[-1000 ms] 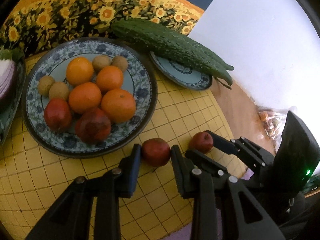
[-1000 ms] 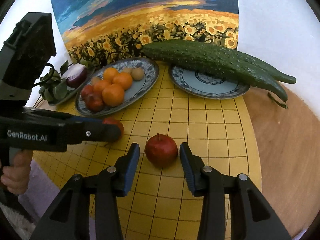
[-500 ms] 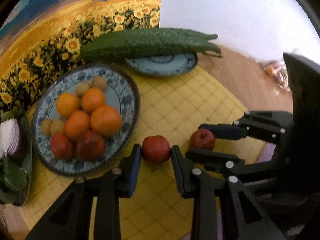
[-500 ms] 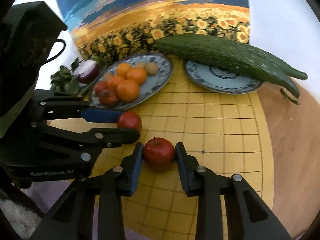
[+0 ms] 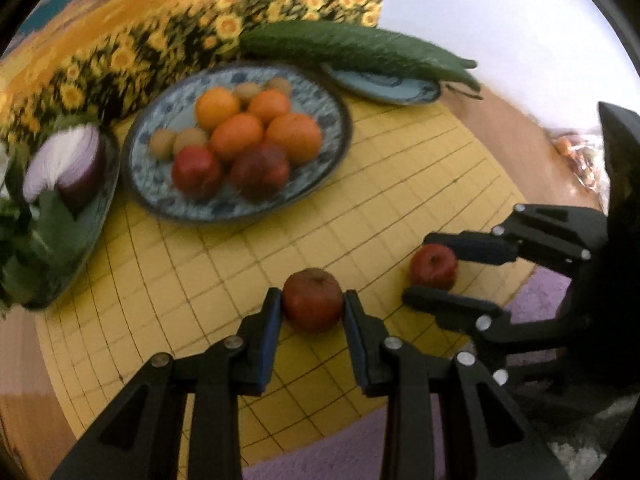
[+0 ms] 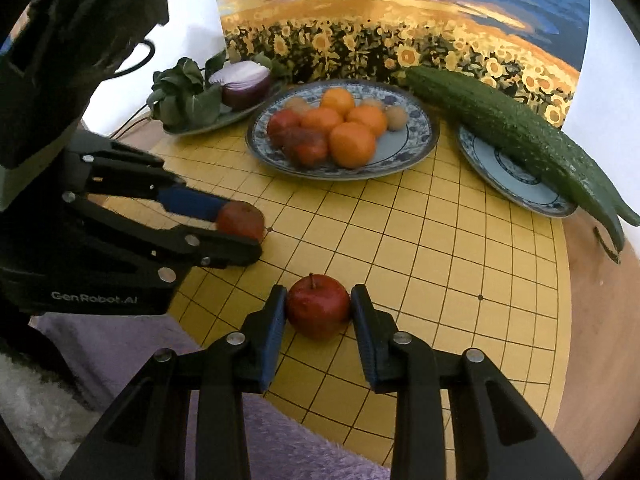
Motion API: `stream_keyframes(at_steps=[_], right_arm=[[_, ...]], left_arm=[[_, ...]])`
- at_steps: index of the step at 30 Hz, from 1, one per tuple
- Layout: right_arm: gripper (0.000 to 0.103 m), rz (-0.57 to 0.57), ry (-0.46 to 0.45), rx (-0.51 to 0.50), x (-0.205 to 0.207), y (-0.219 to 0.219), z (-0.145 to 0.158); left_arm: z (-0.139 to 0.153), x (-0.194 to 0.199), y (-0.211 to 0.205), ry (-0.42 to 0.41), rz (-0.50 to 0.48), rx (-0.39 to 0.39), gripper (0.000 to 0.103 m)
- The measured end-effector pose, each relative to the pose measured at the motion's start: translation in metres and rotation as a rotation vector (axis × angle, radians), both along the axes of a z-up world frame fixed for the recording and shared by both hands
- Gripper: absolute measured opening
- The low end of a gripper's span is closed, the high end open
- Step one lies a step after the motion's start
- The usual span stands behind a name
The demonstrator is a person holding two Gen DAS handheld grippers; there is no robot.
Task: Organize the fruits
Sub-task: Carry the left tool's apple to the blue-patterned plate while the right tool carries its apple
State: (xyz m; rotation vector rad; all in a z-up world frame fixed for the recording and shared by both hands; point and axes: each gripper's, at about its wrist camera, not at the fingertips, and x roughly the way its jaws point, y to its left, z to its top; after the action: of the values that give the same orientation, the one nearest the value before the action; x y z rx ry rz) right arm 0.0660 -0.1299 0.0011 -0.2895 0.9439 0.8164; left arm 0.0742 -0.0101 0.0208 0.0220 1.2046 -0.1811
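My left gripper is shut on a dull red apple low over the yellow grid mat. My right gripper is shut on a shiny red apple with a stem, near the mat's front edge. Each view shows the other gripper too: the right gripper with its apple, and the left gripper with its apple. Beyond them the patterned fruit plate holds oranges, red apples and small brown fruits.
A small plate at the right carries long green cucumbers. A dish at the left holds a cut red onion and greens. A sunflower painting stands behind. Purple fuzzy cloth lies at the front, bare wood at the right.
The right gripper's jaws closed onto the shiny apple. The left gripper kept its grip on its apple. Both hands shifted and rolled, so the plates now sit differently in each view.
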Motion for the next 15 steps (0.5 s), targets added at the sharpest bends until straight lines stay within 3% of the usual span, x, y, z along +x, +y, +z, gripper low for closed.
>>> stream_keyframes(at_steps=[6, 15], right_arm=[[0.033, -0.008, -0.013, -0.008, 0.001, 0.000, 0.002], [0.033, -0.029, -0.098, 0.030, -0.003, -0.008, 0.045]], left_arm=[[0.002, -0.004, 0.005, -0.006, 0.025, 0.006, 0.031], [0.038, -0.020, 0.011, -0.049, 0.044, 0.038, 0.031]])
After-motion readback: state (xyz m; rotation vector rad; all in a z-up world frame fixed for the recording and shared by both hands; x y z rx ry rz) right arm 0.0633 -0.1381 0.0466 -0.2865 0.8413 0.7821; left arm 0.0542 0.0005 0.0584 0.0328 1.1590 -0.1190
